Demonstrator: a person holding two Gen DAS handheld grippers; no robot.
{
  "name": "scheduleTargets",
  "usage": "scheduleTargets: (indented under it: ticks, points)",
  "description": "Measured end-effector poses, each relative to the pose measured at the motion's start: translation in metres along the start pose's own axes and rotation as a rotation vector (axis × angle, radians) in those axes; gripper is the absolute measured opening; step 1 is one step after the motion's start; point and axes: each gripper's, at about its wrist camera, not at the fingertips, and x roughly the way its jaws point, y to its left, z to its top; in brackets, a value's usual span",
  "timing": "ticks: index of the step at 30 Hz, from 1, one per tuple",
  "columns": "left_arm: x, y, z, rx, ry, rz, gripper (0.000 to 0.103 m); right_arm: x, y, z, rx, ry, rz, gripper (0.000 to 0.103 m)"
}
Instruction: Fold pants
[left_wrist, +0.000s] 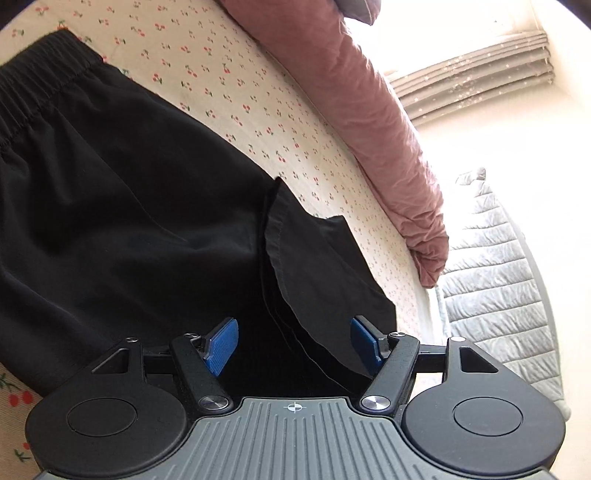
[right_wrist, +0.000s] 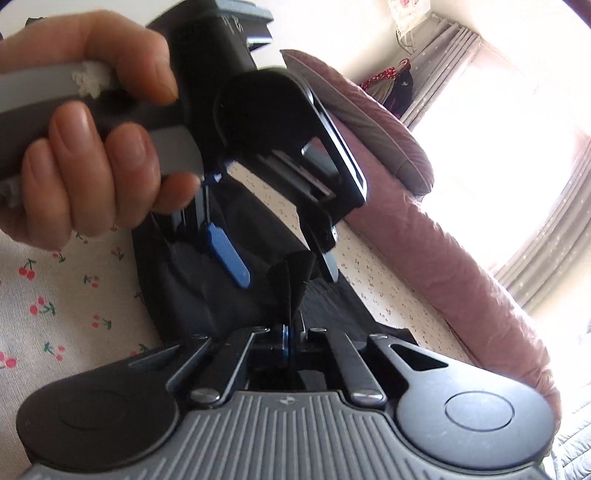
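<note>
Black pants (left_wrist: 122, 206) with an elastic waistband (left_wrist: 33, 77) lie on a cherry-print bed sheet (left_wrist: 229, 74). In the left wrist view a hemmed leg end (left_wrist: 314, 266) lies folded over, between the blue pads. My left gripper (left_wrist: 293, 345) is open just above this fabric. My right gripper (right_wrist: 286, 341) is shut on a pinched fold of the black pants (right_wrist: 291, 280). The left gripper (right_wrist: 280, 262), held by a hand (right_wrist: 92, 147), shows open in the right wrist view, right in front of the right gripper over the same fabric.
A long pink pillow (left_wrist: 369, 110) lies along the far side of the bed. A grey quilted blanket (left_wrist: 498, 277) lies at the right. A bright window with grey curtains (left_wrist: 476, 81) is behind.
</note>
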Motion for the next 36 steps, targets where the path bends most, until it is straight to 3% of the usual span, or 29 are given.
scheduleTargets:
  ticks: [4, 6, 7, 10, 14, 15, 22, 27, 36]
  points:
    - [0.007, -0.005, 0.001, 0.022, -0.03, 0.02, 0.061, -0.009, 0.01, 0.006, 0.002, -0.048, 0.003, 0.003]
    - [0.009, -0.014, 0.004, 0.102, -0.045, 0.069, 0.03, -0.01, 0.018, 0.008, -0.008, -0.065, 0.011, 0.003]
    - [0.011, -0.017, 0.005, 0.133, -0.042, 0.104, 0.002, -0.011, 0.021, 0.009, -0.012, -0.072, 0.012, 0.003]
    - [0.008, -0.018, 0.007, 0.177, -0.05, 0.164, 0.001, -0.009, 0.027, 0.01, -0.006, -0.071, 0.025, 0.005]
    - [-0.011, -0.016, 0.012, 0.257, -0.114, 0.251, 0.001, -0.011, 0.029, 0.012, -0.001, -0.068, 0.102, 0.039]
    - [-0.019, -0.013, 0.015, 0.264, -0.127, 0.266, 0.001, -0.012, 0.029, 0.013, 0.003, -0.071, 0.118, 0.042]
    - [-0.069, 0.014, 0.032, 0.267, -0.247, 0.414, 0.001, -0.006, 0.002, 0.017, 0.19, 0.003, 0.253, 0.047]
    - [-0.08, 0.03, 0.039, 0.278, -0.249, 0.462, 0.005, 0.017, -0.027, 0.007, 0.41, 0.108, 0.346, 0.048]
    - [-0.08, 0.015, 0.037, 0.379, -0.289, 0.566, 0.007, 0.046, -0.061, -0.018, 0.606, 0.199, 0.339, 0.048]
